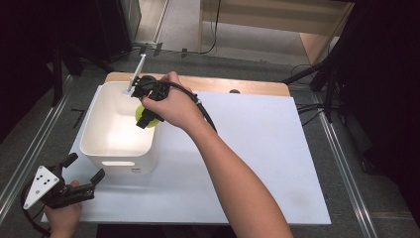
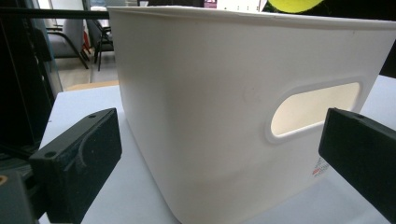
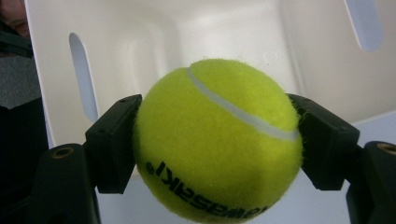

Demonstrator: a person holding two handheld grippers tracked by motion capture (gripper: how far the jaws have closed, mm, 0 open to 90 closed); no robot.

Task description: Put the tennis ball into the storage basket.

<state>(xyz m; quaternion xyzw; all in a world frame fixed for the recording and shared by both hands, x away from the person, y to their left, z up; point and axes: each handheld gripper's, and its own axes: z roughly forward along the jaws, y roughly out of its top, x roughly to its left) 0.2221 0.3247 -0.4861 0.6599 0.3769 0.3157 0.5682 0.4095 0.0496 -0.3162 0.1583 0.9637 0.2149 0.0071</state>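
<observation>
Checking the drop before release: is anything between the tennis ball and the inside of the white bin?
Nothing visible. The right gripper holds the tennis ball over the white bin's open top, and its interior below looks bare.

Bin point(image 1: 116, 148) sits on table point(image 1: 257, 148), far left. Ball point(image 1: 143, 113) hangs over bin's right rim, in R gripper point(image 1: 147, 119). L gripper point(image 1: 79, 181) just before bin.

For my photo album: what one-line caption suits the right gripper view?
Right gripper clamps a yellow tennis ball above the open white bin.
</observation>
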